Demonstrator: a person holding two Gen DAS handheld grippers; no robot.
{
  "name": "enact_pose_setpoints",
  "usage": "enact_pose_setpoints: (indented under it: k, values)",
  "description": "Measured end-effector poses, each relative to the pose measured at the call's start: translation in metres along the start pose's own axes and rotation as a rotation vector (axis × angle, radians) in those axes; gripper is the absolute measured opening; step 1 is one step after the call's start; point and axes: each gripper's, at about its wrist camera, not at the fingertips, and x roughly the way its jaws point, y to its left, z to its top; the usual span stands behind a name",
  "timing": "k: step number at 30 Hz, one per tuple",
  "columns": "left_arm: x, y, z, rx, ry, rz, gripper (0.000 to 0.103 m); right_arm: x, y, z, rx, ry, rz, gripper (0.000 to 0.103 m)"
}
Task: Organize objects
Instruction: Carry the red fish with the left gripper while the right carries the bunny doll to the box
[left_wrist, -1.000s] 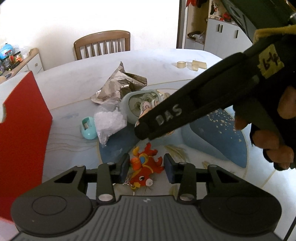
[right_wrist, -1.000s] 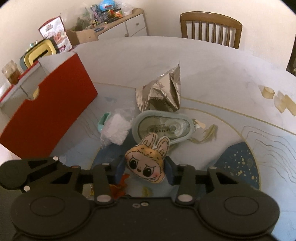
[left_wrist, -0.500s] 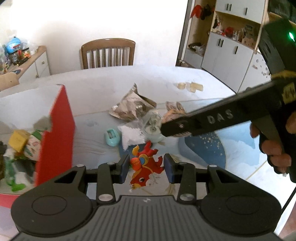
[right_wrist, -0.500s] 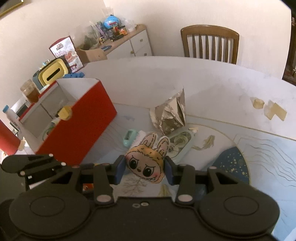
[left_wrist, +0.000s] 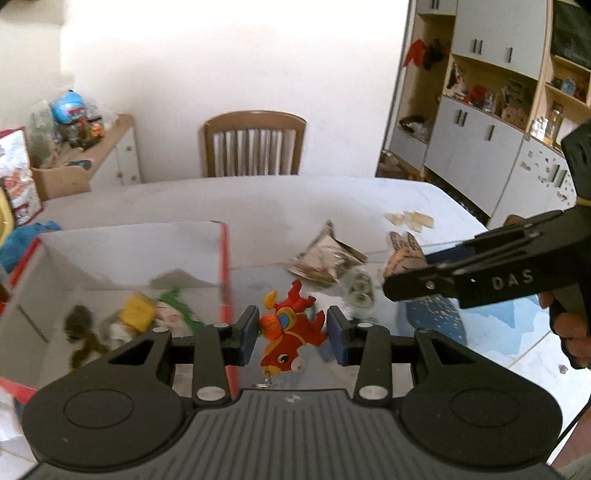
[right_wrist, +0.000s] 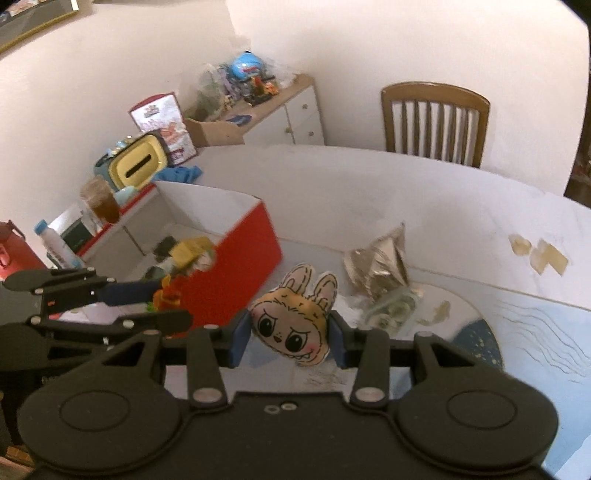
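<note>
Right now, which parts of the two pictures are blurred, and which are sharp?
Left wrist view: the red box and its contents are smeared; the red dragon toy stays sharp. Right wrist view: the foil bag is blurred; the bunny-eared plush face is crisp.

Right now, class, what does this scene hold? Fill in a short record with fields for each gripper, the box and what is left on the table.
Left gripper: shut on red fish toy, held in the air
Right gripper: shut on bunny-eared plush face, held in the air
Red box: open top, several small items inside
Left on table: foil bag, clear-lidded case
</note>
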Motion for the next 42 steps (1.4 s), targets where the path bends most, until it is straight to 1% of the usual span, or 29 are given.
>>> enact_pose_setpoints:
  k: [12,16,21,25,28,33,37,42]
  values:
    - [-0.041,0.076,0.02,-0.022,-0.073,0.113,0.039,0.018,0.069,0.021,-0.083,-0.012,0.03,0.043]
    - [-0.046,0.101,0.027,-0.017,-0.09,0.154,0.039,0.029,0.092,0.03,-0.109,-0.015,0.037,0.043]
    - [-0.044,0.134,0.032,-0.007,-0.096,0.231,0.039,0.045,0.118,0.04,-0.154,-0.006,0.043,0.043]
    - [-0.034,0.155,0.03,-0.018,-0.058,0.27,0.039,0.062,0.134,0.046,-0.181,0.007,0.031,0.043]
    - [-0.023,0.165,0.025,-0.003,-0.025,0.285,0.039,0.079,0.143,0.049,-0.199,0.024,0.009,0.043]
    - [-0.002,0.176,0.016,0.01,0.031,0.284,0.039,0.107,0.149,0.05,-0.225,0.068,-0.036,0.043]
    - [0.017,0.183,0.009,0.043,0.081,0.286,0.039,0.129,0.155,0.048,-0.25,0.105,-0.062,0.043]
    - [0.04,0.193,0.0,0.048,0.147,0.291,0.039,0.149,0.163,0.042,-0.287,0.147,-0.094,0.043]
